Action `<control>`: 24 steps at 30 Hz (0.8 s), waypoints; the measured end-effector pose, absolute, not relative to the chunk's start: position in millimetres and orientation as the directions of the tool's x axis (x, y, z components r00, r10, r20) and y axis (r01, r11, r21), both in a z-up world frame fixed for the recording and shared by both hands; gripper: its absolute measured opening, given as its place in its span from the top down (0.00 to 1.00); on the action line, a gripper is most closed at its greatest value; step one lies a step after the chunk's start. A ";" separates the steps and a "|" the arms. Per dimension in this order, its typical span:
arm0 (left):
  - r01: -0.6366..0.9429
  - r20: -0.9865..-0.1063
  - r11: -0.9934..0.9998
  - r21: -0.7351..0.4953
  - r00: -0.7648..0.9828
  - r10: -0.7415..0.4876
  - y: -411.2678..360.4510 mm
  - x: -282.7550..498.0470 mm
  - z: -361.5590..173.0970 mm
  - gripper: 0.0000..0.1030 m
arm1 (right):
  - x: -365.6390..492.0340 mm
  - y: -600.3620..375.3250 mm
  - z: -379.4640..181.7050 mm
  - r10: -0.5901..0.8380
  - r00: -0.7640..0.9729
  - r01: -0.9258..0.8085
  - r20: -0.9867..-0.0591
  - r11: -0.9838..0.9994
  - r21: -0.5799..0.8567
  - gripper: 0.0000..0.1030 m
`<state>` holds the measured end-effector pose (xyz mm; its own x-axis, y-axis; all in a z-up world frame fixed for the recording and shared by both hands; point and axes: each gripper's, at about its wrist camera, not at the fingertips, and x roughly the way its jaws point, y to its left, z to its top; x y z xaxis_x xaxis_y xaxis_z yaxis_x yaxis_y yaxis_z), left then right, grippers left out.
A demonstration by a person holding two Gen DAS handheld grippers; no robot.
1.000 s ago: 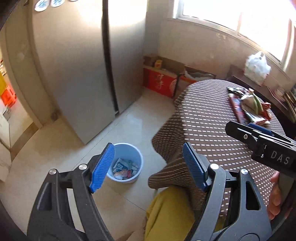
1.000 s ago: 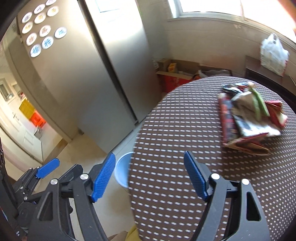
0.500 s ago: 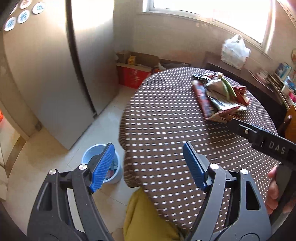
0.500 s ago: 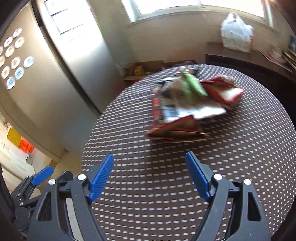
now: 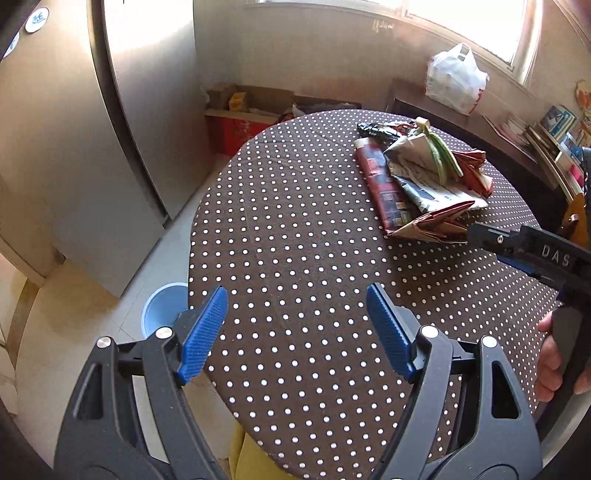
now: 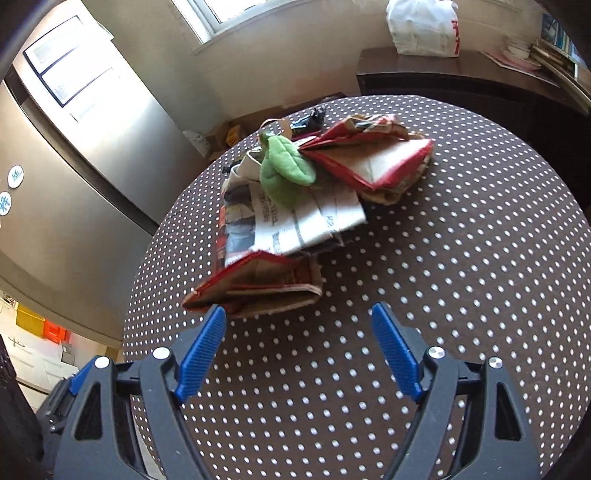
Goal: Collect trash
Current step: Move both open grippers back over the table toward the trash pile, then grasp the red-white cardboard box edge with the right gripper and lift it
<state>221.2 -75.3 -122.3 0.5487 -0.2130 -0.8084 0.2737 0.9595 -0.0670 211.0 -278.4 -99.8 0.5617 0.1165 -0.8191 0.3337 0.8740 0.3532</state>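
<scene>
A heap of trash (image 6: 295, 206) lies on the round dotted table (image 6: 461, 277): folded newspaper (image 6: 295, 221), red and brown cardboard packets (image 6: 258, 288), a green leaf-shaped cloth (image 6: 284, 170). The heap also shows in the left wrist view (image 5: 417, 181). My right gripper (image 6: 299, 332) is open and empty just short of the nearest packet; it shows from the side in the left wrist view (image 5: 524, 247). My left gripper (image 5: 295, 317) is open and empty over the table's near edge. A light blue bin (image 5: 162, 306) stands on the floor left of the table, half hidden.
A steel fridge (image 5: 92, 129) stands to the left. Cardboard boxes (image 5: 243, 110) sit on the floor behind the table. A dark sideboard (image 6: 443, 77) under the window carries a white plastic bag (image 6: 421, 26). A yellow chair seat (image 5: 255, 461) is below the table edge.
Both grippers have swung from the bin and floor up over the table. The right gripper has closed in on the trash heap. Both stayed open.
</scene>
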 end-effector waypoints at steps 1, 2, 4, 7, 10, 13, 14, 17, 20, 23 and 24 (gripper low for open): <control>0.271 -0.810 0.960 -0.068 0.546 -0.212 -74.9 223.6 -123.2 0.26 | 217.3 -278.1 -100.0 0.121 0.559 0.328 -0.820 0.877 0.352 0.21; 0.267 -0.812 0.961 -0.070 0.544 -0.210 -73.8 226.1 -124.2 0.26 | 222.3 -276.2 -100.0 0.126 0.558 0.320 -0.820 0.879 0.353 0.20; 0.255 -0.816 0.964 -0.072 0.541 -0.204 -69.4 230.8 -125.9 0.26 | 234.6 -271.4 -101.0 0.132 0.552 0.309 -0.824 0.885 0.349 0.19; 0.240 -0.819 0.968 -0.077 0.538 -0.199 -63.8 236.1 -127.6 0.26 | 250.8 -263.4 -106.7 0.125 0.533 0.303 -0.837 0.895 0.327 0.16; 0.225 -0.823 0.971 -0.081 0.535 -0.192 -56.2 240.3 -129.9 0.26 | 263.8 -256.9 -112.0 0.122 0.525 0.304 -0.842 0.897 0.320 0.11; 0.206 -0.827 0.975 -0.085 0.531 -0.184 -48.7 244.4 -133.5 0.26 | 276.4 -253.7 -119.3 0.114 0.501 0.322 -0.858 0.895 0.308 0.10; 0.199 -0.829 0.976 -0.086 0.529 -0.181 -46.2 245.6 -134.8 0.26 | 279.6 -252.9 -122.0 0.116 0.492 0.325 -0.863 0.895 0.305 0.10; 0.187 -0.832 0.978 -0.091 0.526 -0.177 -38.9 248.2 -137.7 0.26 | 280.2 -244.0 -127.6 0.108 0.476 0.311 -0.873 0.907 0.282 0.09; 0.178 -0.836 0.980 -0.093 0.521 -0.174 -34.1 249.7 -140.6 0.26 | 277.7 -233.4 -128.9 0.052 0.467 0.298 -0.883 0.931 0.212 0.21; 0.172 -0.840 0.980 -0.101 0.513 -0.177 -30.6 249.6 -143.5 0.26 | 270.9 -229.5 -127.0 -0.025 0.464 0.310 -0.886 0.941 0.136 0.50; 0.171 -0.841 0.980 -0.106 0.511 -0.180 -30.1 249.2 -143.7 0.26 | 267.3 -230.0 -125.6 -0.001 0.473 0.295 -0.881 0.942 0.157 0.58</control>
<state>249.2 -30.1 -143.7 0.5109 -0.1801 -0.8405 0.1705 0.9796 -0.1063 267.3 -230.0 -125.6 0.4726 -0.0007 -0.8813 0.2949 0.9424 0.1575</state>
